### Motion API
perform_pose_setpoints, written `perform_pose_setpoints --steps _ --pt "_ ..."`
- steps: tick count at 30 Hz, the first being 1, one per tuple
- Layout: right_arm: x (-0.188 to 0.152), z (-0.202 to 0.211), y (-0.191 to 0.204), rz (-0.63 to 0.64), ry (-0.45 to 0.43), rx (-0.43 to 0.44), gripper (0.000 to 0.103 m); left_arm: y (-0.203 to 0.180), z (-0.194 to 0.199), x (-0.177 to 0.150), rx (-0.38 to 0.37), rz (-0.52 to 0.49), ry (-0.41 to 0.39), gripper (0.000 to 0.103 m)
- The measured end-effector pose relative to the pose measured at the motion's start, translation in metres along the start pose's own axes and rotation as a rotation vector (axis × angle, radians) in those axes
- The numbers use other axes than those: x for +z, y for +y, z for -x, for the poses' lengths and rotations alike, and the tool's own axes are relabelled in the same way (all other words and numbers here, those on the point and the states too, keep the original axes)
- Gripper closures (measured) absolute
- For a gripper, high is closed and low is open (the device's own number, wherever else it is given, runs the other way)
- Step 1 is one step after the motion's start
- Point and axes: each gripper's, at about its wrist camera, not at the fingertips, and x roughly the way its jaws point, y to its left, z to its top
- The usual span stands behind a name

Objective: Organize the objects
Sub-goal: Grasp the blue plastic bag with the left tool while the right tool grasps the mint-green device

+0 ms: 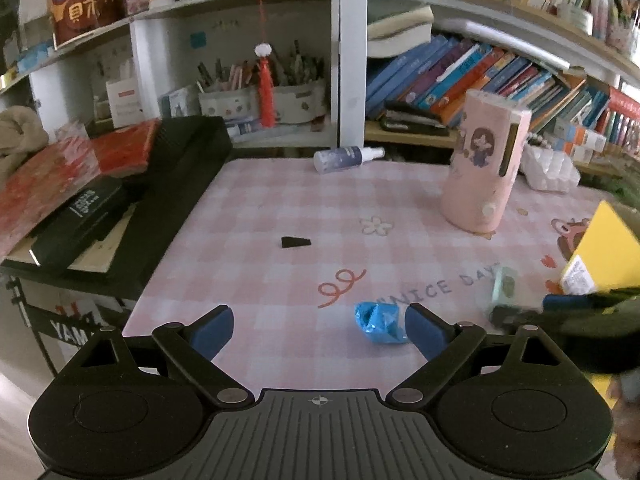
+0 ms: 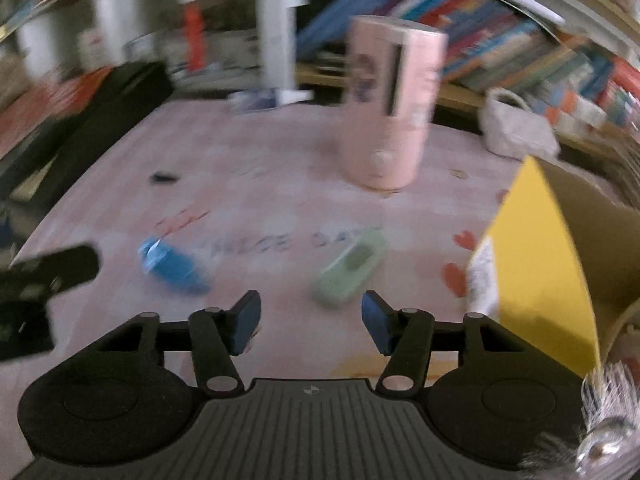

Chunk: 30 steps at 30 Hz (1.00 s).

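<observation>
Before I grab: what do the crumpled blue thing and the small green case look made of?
Blue thing: probably thin plastic film or wrapper, glossy, with sharp creases and bright highlights. Green case: likely hard moulded plastic, pale matte, rounded corners and a darker inset window; motion blur leaves this uncertain. Both lie on the pink checked mat.

1. The left gripper (image 1: 318, 330) has a matte black body with a ribbed centre plate bearing a small crosshair mark.
2. Two round black housings flank that plate, joined to angled black link arms by silver pivot screws.
3. Its fingers (image 1: 212, 330) end in blue pads.
4. The right gripper (image 2: 310, 322) shows the same build: black ribbed plate, crosshair mark, silver screws, blue pads (image 2: 246, 320).
</observation>
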Motion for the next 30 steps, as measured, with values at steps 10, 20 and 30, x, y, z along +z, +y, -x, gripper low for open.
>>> perform_pose_setpoints --steps 10,20,30 --pt "0.026 -0.035 -0.019 -0.103 0.026 -0.046 0.055 -0.023 -0.05 -0.002 -0.102 -0.052 0.075 0.047" --pt "0.028 -0.061 -0.02 -0.126 0.092 -0.029 0.062 -0.028 -0.07 -0.003 -0.142 -0.052 0.085 0.074" --pt "0.03 -0.05 -0.02 -0.117 0.045 -0.01 0.08 -0.023 -0.039 0.002 -0.151 -0.038 0.047 0.075"
